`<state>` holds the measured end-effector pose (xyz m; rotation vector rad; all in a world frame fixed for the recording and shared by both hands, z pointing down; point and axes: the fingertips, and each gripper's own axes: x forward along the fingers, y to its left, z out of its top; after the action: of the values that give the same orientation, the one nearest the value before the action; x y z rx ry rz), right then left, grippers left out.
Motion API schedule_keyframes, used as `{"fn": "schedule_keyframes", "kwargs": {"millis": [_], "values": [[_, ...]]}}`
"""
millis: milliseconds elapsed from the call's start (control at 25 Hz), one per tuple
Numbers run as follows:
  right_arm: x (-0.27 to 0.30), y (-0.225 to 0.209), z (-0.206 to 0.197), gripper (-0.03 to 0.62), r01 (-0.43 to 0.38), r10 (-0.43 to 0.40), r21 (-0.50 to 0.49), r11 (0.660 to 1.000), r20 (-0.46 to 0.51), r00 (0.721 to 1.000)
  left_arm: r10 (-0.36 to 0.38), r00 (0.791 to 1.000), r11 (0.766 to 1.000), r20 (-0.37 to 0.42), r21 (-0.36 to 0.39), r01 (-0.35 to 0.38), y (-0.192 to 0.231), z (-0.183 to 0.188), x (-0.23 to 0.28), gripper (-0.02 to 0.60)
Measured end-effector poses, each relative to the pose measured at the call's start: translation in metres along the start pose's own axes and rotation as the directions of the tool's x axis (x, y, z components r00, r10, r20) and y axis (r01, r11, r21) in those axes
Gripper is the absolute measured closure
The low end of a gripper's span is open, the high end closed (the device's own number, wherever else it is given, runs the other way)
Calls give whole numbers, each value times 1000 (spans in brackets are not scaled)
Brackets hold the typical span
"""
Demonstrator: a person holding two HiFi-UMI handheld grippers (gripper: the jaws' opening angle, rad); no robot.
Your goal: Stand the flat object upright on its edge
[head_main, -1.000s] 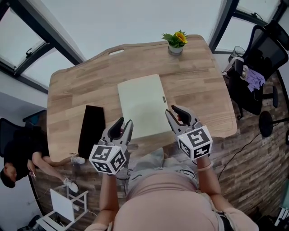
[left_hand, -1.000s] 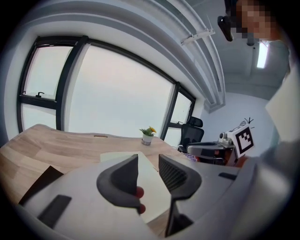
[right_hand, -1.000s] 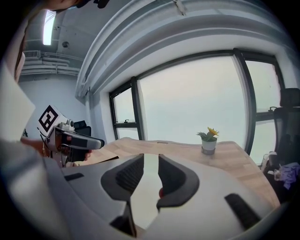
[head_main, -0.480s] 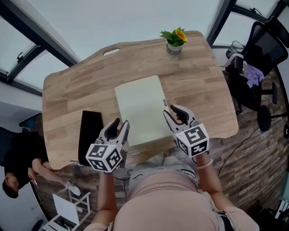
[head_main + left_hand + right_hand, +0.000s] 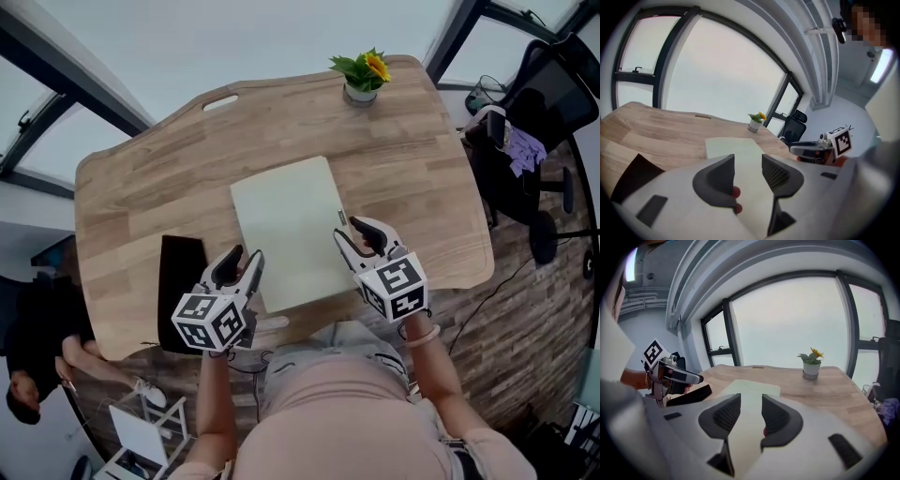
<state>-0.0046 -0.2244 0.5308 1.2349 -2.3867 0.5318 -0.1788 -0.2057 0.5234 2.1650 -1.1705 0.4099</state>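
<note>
A pale green flat board (image 5: 284, 228) lies flat on the wooden table (image 5: 141, 202). My left gripper (image 5: 242, 262) hovers at the board's front left corner and my right gripper (image 5: 352, 233) at its right edge near the front. The jaws of both are opening, and nothing is clamped between them. In the left gripper view the board (image 5: 727, 144) shows through the gap of my left gripper (image 5: 747, 162). The right gripper view has the board (image 5: 752, 388) beyond my right gripper (image 5: 751, 404).
A black flat object (image 5: 178, 286) lies left of the board at the table's front edge. A potted yellow flower (image 5: 361, 75) stands at the far edge. A black office chair (image 5: 525, 131) is off to the right. A person (image 5: 33, 370) sits low at the left.
Both grippers have crept forward along the board's sides, and their jaws stand a little wider apart. The board has not moved on the table.
</note>
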Motion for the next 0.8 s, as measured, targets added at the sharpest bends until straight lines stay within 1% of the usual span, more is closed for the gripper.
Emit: {"fn": "schedule_keyframes", "kwargs": {"millis": [160, 320, 560, 800], "values": [[12, -7, -6, 451, 5, -5, 5, 1000, -24, 1000, -26, 999, 999, -31, -43, 25, 9, -8, 11, 399], [25, -14, -15, 441, 10, -10, 10, 1000, -54, 998, -26, 998, 997, -58, -75, 22, 22, -15, 21, 390], [43, -23, -31, 422, 2, 2, 44, 999, -106, 994, -23, 995, 993, -101, -115, 11, 40, -26, 35, 377], [58, -30, -48, 387, -26, 46, 131, 991, -149, 988, -67, 988, 986, -138, -162, 44, 51, -39, 49, 345]]}}
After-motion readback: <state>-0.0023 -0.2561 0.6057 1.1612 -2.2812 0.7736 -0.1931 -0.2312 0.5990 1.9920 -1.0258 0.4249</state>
